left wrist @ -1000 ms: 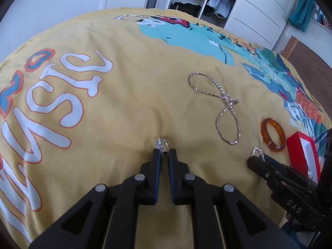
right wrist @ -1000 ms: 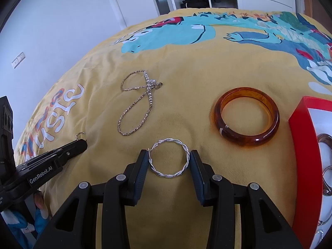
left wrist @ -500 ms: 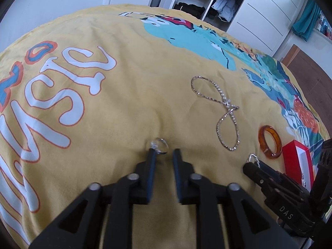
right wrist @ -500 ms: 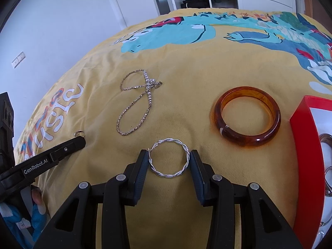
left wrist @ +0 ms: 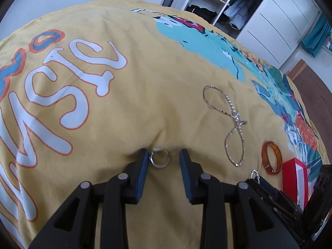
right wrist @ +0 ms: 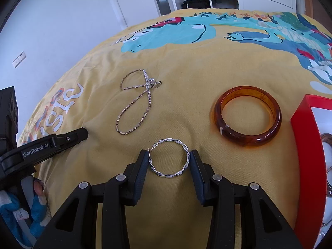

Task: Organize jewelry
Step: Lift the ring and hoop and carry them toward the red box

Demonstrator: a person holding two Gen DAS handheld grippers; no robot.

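Note:
A small silver ring (left wrist: 159,159) lies on the yellow bed cover (left wrist: 145,95) between the fingers of my left gripper (left wrist: 162,155). Its jaws are opening; the ring rests close to the left pad and well apart from the right one. My right gripper (right wrist: 168,155) is shut on a twisted silver hoop earring (right wrist: 169,158), a pad against each side, low on the cover. A sparkly chain necklace (right wrist: 137,105) lies looped beyond the hoop, and an amber bangle (right wrist: 248,115) to its right. The red jewelry box (right wrist: 305,145) stands at the far right.
The left gripper's finger (right wrist: 83,132) reaches in from the left of the right wrist view. In the left wrist view the right gripper (left wrist: 255,176) shows at lower right, beside the bangle (left wrist: 271,157) and box (left wrist: 294,178). White wardrobes and a door stand behind the bed.
My left gripper's jaws have spread apart and let go of the small ring, which now lies flat on the cover. The right gripper and its hoop have not moved.

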